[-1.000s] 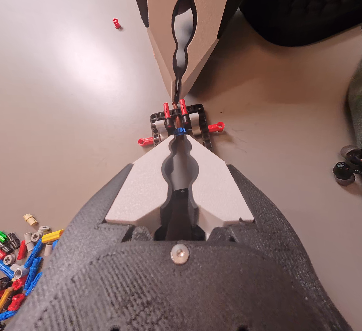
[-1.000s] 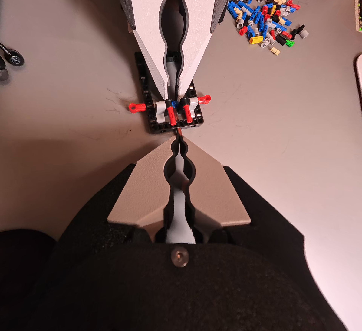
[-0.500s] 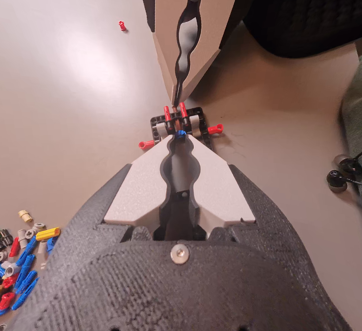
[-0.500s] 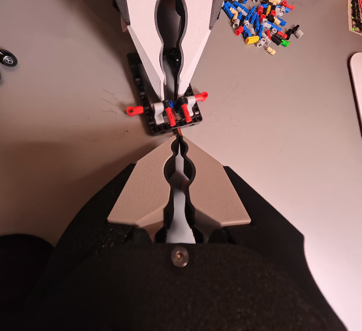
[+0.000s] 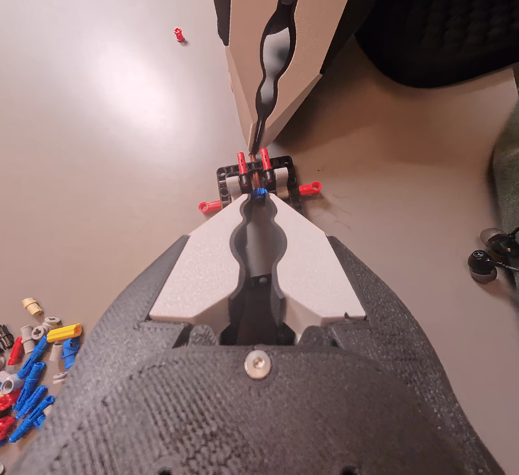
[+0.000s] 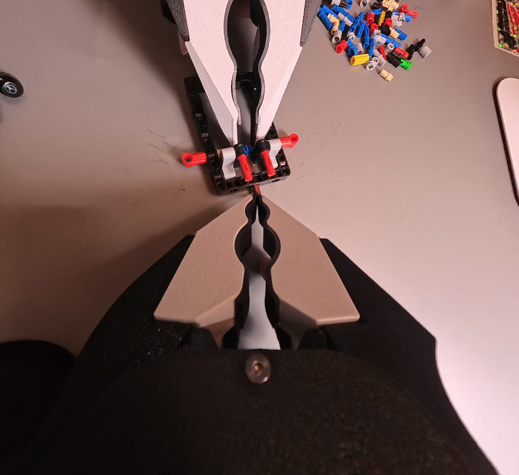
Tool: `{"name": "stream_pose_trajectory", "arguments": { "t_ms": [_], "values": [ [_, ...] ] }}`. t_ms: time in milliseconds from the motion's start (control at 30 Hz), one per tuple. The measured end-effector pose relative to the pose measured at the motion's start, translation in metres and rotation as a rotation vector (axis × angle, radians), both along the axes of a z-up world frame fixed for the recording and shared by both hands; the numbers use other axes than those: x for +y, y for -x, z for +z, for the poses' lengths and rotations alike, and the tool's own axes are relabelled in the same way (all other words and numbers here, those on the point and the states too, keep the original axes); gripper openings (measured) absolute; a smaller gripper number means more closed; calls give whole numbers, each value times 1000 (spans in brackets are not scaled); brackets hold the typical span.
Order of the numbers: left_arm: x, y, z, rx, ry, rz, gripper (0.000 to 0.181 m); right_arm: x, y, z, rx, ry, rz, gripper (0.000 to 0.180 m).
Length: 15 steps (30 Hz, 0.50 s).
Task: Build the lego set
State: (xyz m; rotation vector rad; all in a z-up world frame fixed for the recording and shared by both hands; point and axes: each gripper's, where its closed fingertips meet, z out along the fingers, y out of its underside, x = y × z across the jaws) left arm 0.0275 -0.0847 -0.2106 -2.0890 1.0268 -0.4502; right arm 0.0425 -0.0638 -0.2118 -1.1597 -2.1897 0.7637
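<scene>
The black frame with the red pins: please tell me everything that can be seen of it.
The black frame is a flat plastic rectangle with holes, lying on the table. It carries two grey blocks, upright red pins, a red pin on each side and a blue piece. A thin brown rod runs through it, pinched by the right tool; the left tool reaches the blue piece.

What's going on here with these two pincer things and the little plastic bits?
A person is building a lego set using two handheld grippers. The right gripper has its jaws shut on a thin brown axle poking through a black frame on the table. The left gripper steadies the frame from the opposite side, at a small blue piece. A pile of spare pieces lies nearby.
</scene>
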Motion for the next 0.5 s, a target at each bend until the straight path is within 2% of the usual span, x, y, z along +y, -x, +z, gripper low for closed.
{"name": "stream_pose_trajectory", "arguments": {
  "t_ms": [33, 100, 300, 400, 500],
  "values": [
    [0, 0, 0, 4, -6, -4, 8, 0, 0, 0, -2, 0, -2, 0],
    [0, 0, 0, 9, -12, -11, 8, 1, 0, 0, -3, -2, -1, 0],
    [-1, 9, 12, -6, -32, -25, 27, 5, -2, 2, 8, 14, -12, 1],
    [-5, 22, 26, -56, 10, -4, 48, 8, -5, 2, 2, 28, -15, 7],
    [-21, 30, 22, -66, 138, -2, 80, 12, -7, 6, 11, 25, -31, 11]
  ]
}}
